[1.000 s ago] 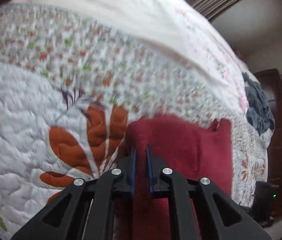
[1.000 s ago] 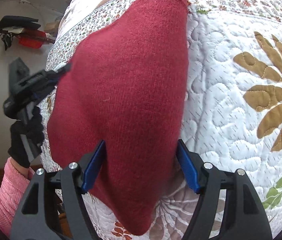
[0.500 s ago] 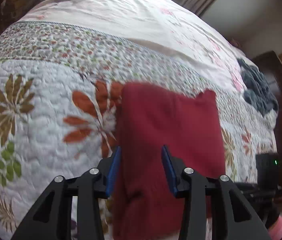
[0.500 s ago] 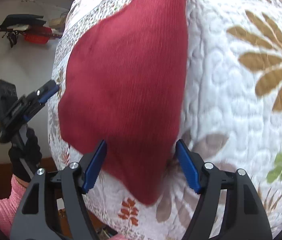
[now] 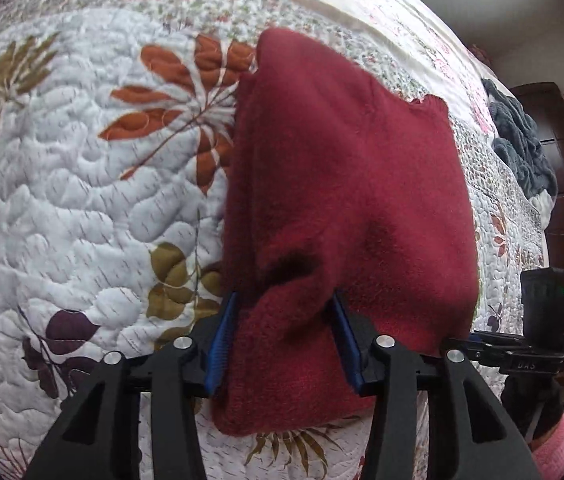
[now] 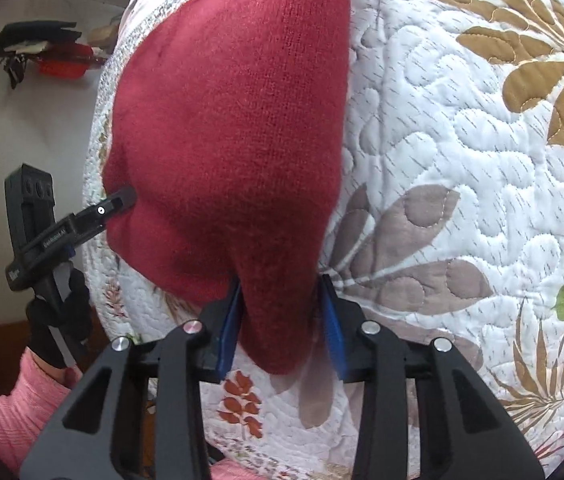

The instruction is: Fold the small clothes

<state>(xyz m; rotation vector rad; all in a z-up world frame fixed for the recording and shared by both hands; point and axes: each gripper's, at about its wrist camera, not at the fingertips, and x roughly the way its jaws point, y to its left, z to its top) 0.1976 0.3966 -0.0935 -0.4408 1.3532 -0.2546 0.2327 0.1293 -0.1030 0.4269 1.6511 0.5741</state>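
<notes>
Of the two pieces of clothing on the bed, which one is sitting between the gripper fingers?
The red sweater, at the near edge of the quilt, lies between the left gripper fingers. The dark grey garment lies crumpled farther up the bed, untouched.

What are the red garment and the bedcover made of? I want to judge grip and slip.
Red garment: looks like soft knit, perhaps wool; fine ribbed stitches and a fuzzy surface show. Bedcover: looks like a matte quilted cotton, puffed between stitched lines, with sewn leaf shapes.
</notes>
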